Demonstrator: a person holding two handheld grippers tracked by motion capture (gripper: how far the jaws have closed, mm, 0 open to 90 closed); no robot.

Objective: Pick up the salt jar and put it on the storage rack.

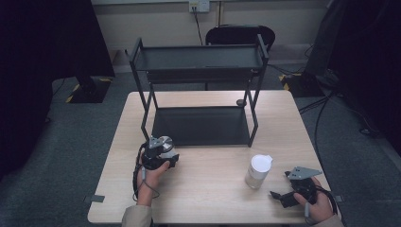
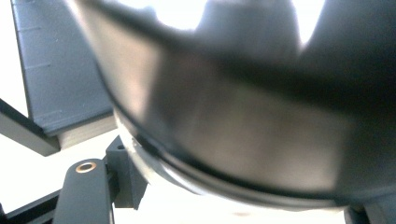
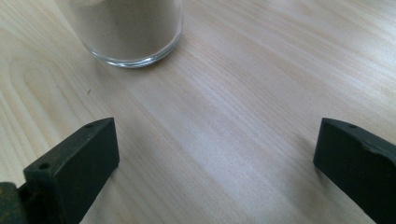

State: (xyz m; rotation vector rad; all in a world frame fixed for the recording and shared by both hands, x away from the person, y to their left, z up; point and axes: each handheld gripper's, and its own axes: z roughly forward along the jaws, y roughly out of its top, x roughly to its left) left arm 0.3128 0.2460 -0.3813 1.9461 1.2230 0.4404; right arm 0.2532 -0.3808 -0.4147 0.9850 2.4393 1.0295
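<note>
The left gripper [image 1: 160, 152] is pinching a round, shiny metal tin [image 1: 165, 146] near the black rack [image 1: 201, 124]. The right gripper [image 1: 283, 193] is resting spread on pale woodgrain; its view shows a glass jar [image 3: 128, 30] holding powder.

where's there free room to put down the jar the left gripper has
Free: the rack's lower shelf and top shelf, both bare, and the tabletop between the left gripper, shut on the jar, and the white-lidded jar. Tighter: between that jar and the open right gripper.
</note>
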